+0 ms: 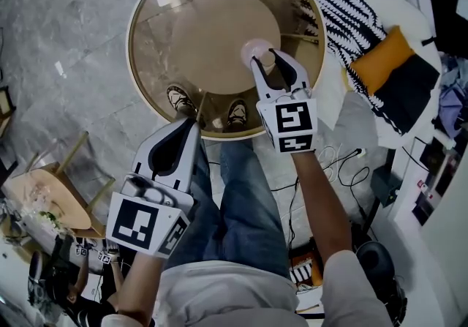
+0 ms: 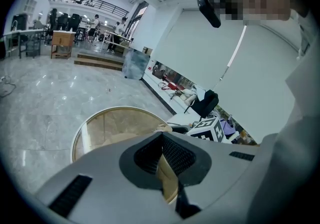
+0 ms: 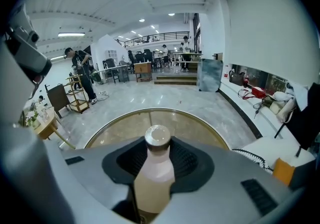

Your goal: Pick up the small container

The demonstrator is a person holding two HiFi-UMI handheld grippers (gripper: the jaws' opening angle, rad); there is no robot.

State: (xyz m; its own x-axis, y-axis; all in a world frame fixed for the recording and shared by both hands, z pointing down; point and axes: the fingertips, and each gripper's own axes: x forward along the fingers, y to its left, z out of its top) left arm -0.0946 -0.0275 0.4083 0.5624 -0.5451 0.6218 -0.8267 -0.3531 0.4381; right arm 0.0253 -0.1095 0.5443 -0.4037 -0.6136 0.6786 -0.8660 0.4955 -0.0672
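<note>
- Landmark: round glass worktop [image 1: 162, 46] with a gold rim; all places are given against it.
- Right gripper [image 1: 267, 62] reaches in over the worktop's near-right part, its 2 jaws pinching the small container [image 3: 154, 170] on both sides of the body.
- The container is a pale pinkish bottle with a rounded cap. It stands upright between the pads with the cap poking out above the jaw tips.
- The grip sits on the body below the neck, likely because that is the widest, straightest part. That should keep the bottle from tipping or slipping out.
- Cannot tell whether the bottle's base is clear of the worktop; the jaws hide it in every view.
- Left gripper [image 1: 191, 126] hangs at the near edge of the worktop, off the glass, with its jaws pressed together on nothing.
- It probably sits there only to stay out of the way, since a 1-handed grab looks like enough for this.
- The person's 2 shoes [image 1: 181, 101] show through the glass at the near edge, so they are standing right up against the worktop.
- A striped knit cloth [image 1: 349, 17] lies off the right side of the worktop, well apart from the bottle.
- Judgement: the grasp looks made, and what remains is lifting the bottle clear.
</note>
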